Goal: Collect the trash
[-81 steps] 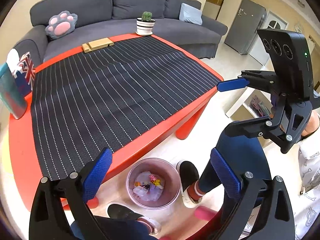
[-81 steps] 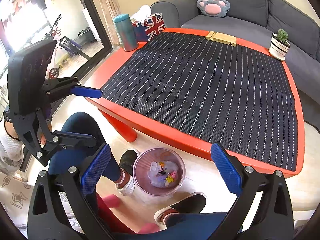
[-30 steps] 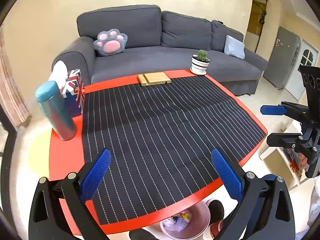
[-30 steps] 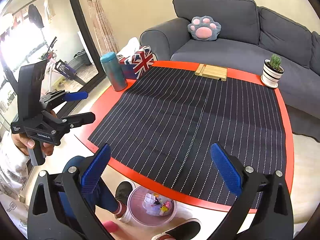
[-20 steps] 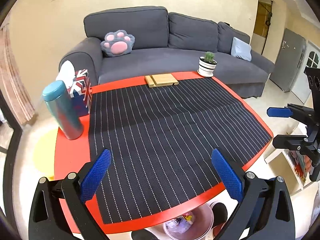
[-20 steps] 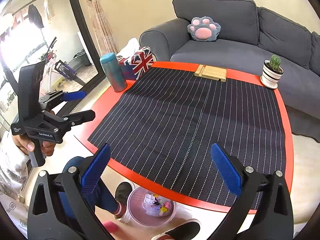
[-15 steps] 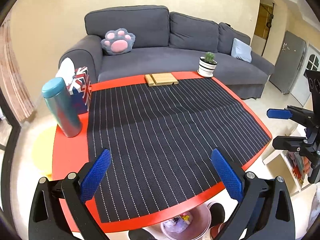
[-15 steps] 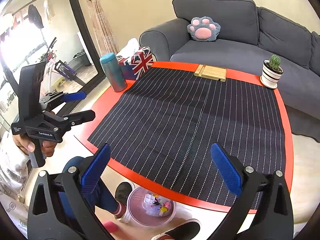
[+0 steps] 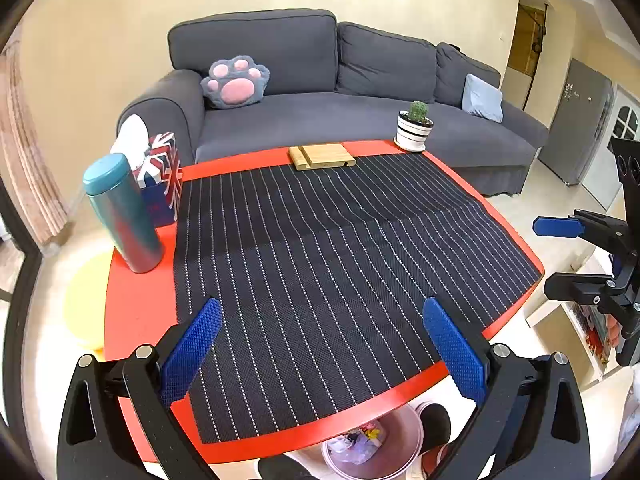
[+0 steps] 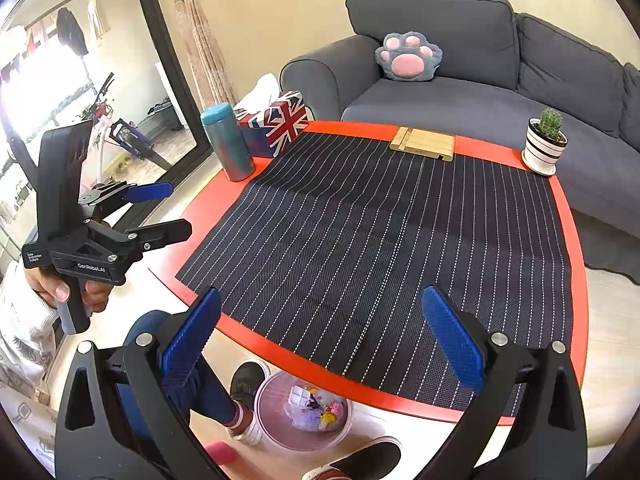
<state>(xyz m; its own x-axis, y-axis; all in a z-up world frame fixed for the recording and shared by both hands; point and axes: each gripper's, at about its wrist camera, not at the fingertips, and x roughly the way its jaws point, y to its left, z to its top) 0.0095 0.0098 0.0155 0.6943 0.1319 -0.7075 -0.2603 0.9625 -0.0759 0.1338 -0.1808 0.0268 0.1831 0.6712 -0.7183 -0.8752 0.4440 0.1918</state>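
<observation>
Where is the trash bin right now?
The trash bin sits on the floor under the near edge of the red table, between the person's shoes, seen at the bottom of both views.

The left gripper [image 9: 322, 344] is held level with its blue-padded fingers [image 9: 191, 350] spread wide and nothing between them. The right gripper [image 10: 320, 340] is likewise wide apart and empty. In the right wrist view a hand [image 10: 66, 294] grips the left gripper's handle, a white patterned sleeve behind it.
</observation>
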